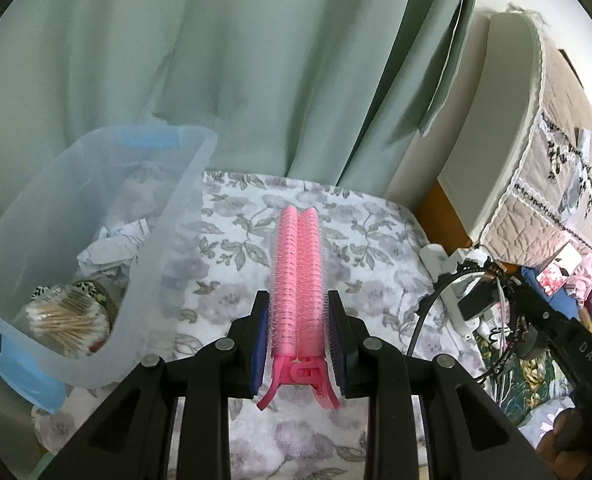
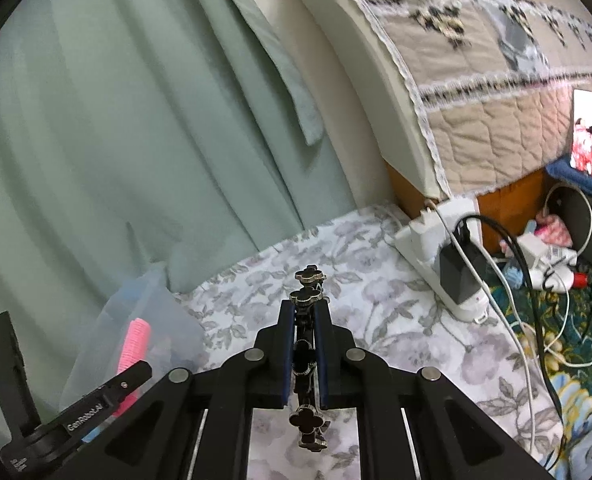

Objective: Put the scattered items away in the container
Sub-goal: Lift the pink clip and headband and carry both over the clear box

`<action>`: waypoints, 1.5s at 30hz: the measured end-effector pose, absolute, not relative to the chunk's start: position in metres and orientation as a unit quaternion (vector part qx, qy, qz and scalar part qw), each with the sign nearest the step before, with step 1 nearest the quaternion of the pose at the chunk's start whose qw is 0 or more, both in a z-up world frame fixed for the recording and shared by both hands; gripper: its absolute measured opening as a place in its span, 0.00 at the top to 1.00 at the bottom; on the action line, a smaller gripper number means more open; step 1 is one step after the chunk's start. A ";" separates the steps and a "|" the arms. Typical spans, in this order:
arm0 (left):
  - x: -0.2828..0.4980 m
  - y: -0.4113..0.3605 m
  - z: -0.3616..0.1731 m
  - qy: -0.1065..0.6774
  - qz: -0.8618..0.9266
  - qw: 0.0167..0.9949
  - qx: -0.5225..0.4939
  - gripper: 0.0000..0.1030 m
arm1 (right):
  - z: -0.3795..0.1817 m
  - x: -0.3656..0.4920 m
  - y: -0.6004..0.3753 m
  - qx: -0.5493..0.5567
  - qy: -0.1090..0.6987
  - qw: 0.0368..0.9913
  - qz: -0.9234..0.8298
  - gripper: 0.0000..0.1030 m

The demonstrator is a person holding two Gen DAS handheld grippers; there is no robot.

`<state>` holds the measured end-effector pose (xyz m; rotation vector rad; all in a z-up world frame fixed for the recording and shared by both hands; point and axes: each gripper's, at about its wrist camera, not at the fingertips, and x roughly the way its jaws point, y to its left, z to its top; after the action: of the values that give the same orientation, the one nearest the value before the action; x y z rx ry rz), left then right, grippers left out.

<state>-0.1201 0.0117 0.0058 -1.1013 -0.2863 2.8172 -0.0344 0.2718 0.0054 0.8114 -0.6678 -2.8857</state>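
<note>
1. Gripping a pink hair-roller clip (image 1: pixel 298 276), the left gripper (image 1: pixel 298 320) has its blue pads (image 1: pixel 258 344) pressed against the clip's sides near the hinged end, so the long double roller sticks out forward, clear of the jaws. Judged purpose: a hold near the hinge leaves the body free to drop into the container.

2. The right gripper (image 2: pixel 305 332) is clenched on a black headband (image 2: pixel 308 364), its narrow band pinched between the pads. Clover-shaped ornaments with metal rims show above and below the jaws, and the thin band calls for the near-full closure seen.

3. The container (image 1: pixel 168 220) is a translucent plastic tub with pale blue handles, standing at the left edge of the bed surface against the green curtain (image 1: pixel 256 60). It already holds a round pack of cotton swabs (image 1: pixel 70 320) and crumpled paper (image 1: pixel 112 248).

4. The bedspread (image 1: pixel 232 256) is soft white fabric with a grey floral print; both held items hang above it, apart from it and from the tub.

5. At the right edge lies a white power strip (image 2: pixel 428 248) with a black charger and trailing cables, smooth hard plastic, apparently not part of the tidying.

6. Materials: the clip is ribbed, bristly mesh over rigid plastic and should resist slipping; the headband is hard and glossy, so more likely to twist in the grip.

7. Judgement: both items are in hand and not yet deposited.
</note>
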 end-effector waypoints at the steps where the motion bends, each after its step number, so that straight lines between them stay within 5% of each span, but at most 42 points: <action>1: -0.119 0.011 0.008 -0.092 0.928 0.050 -0.359 0.73 | 0.010 -0.032 0.270 0.259 -0.218 0.039 -0.940 0.89; 22: -0.077 -0.052 0.078 -0.083 0.965 0.021 -0.247 0.73 | 0.107 0.010 0.207 0.156 -0.181 0.118 -0.964 0.89; 45: -0.075 -0.124 0.062 -0.096 0.966 -0.033 -0.239 0.73 | 0.117 -0.013 0.107 0.175 -0.131 0.222 -0.950 0.89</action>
<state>-0.0754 -0.1241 0.0624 -0.7666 -0.3094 3.0999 -0.0127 0.1072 0.1172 0.4848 -0.3622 -2.6244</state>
